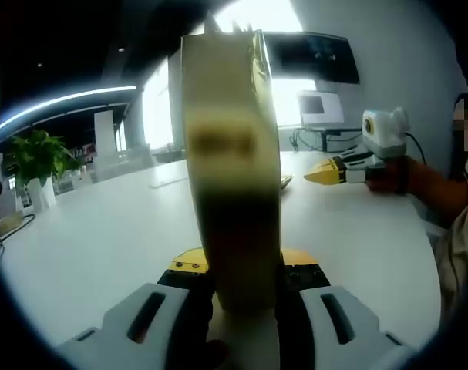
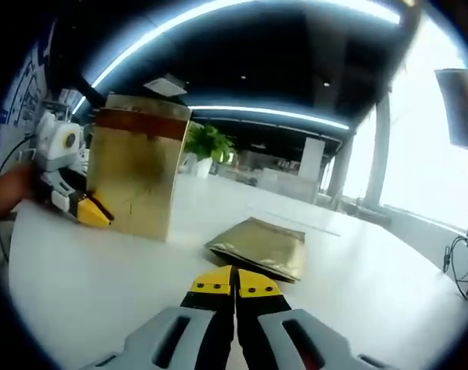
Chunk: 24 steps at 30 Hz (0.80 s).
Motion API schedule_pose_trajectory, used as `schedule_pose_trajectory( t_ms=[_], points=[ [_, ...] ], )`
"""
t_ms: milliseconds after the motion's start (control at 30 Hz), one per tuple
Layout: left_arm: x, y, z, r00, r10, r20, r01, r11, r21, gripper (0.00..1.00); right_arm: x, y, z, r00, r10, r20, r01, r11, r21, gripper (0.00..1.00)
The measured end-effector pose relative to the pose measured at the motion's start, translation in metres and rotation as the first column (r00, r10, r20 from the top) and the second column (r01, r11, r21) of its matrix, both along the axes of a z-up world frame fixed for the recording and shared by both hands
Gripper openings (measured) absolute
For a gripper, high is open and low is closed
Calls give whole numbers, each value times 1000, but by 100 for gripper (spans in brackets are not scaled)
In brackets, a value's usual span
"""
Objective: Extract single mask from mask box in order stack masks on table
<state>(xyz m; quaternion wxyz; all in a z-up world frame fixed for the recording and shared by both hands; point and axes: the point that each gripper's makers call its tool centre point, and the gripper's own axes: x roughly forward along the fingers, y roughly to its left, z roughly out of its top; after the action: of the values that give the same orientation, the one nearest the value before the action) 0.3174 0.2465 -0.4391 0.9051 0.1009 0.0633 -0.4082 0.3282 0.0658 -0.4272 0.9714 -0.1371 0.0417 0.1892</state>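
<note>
A tall gold mask box [image 1: 232,154] stands upright, seen edge-on in the left gripper view, and my left gripper [image 1: 241,266] is shut on its lower part. In the right gripper view the same box [image 2: 137,177] stands on the white table [image 2: 102,285], with the left gripper [image 2: 91,212] clamped to its near left side. A flat gold mask packet [image 2: 260,247] lies on the table just ahead of my right gripper [image 2: 234,281], whose yellow-tipped jaws are shut with nothing between them. The right gripper [image 1: 320,175] hovers above the table, right of the box.
A person's hand [image 1: 388,176] holds the right gripper. A potted plant [image 1: 37,158] stands at the table's far edge. A monitor [image 1: 320,108] and cables [image 1: 311,139] sit at the far right. Bare table [image 1: 102,239] lies left of the box.
</note>
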Motion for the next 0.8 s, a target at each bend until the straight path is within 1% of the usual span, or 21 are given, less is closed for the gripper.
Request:
schedule_pose_trajectory(
  t_ms=[800],
  points=[
    [1,0,-1,1000,0,1,0,1000,4,21,-1,0,0,1000,-11,16,12,999,-47,0]
  ],
)
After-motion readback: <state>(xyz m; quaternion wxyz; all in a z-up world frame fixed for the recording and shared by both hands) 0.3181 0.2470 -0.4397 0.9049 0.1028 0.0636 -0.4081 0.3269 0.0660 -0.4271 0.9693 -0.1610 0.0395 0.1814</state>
